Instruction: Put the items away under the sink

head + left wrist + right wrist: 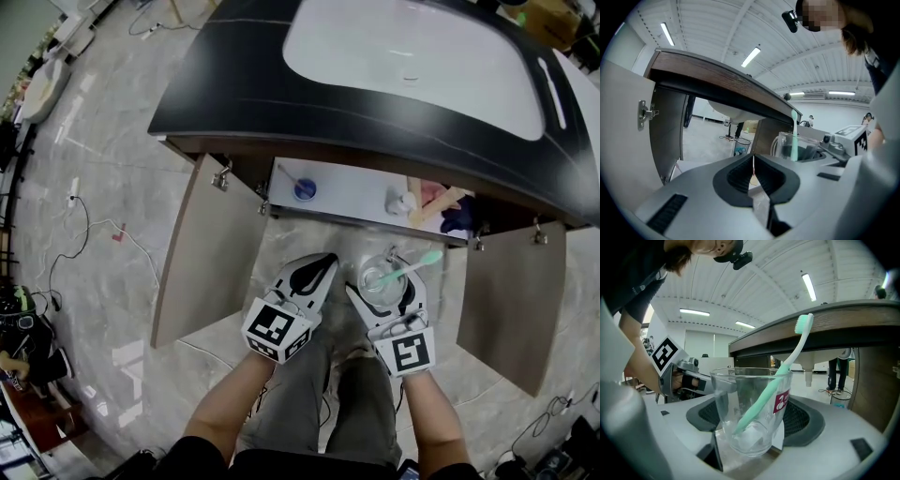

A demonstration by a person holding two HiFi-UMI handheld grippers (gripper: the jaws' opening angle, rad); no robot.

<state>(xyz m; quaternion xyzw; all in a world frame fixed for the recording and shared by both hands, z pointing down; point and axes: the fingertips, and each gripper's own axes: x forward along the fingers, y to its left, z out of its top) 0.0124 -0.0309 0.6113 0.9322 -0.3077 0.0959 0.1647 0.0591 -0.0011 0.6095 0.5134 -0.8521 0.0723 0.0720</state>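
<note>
My right gripper [382, 278] is shut on a clear glass cup [379, 275] with a mint-green toothbrush [409, 266] leaning in it. It is held low in front of the open cabinet under the sink. In the right gripper view the cup [751, 408] sits between the jaws of that gripper [752, 425], and the toothbrush [785, 366] sticks up to the right. My left gripper [317, 267] is beside it on the left, shut with nothing in it. The left gripper view shows that gripper [753, 165] with its pads pressed together, and the cup [799, 146] off to the right.
The cabinet's shelf [347, 192] holds a blue-topped item [305, 189], a white bottle [403, 201] and pink and dark blue things [448, 208]. Both doors hang open: the left door [211, 248] and the right door [511, 300]. Above is the black counter [234, 84] with a white basin [412, 56]. Cables lie on the floor at the left.
</note>
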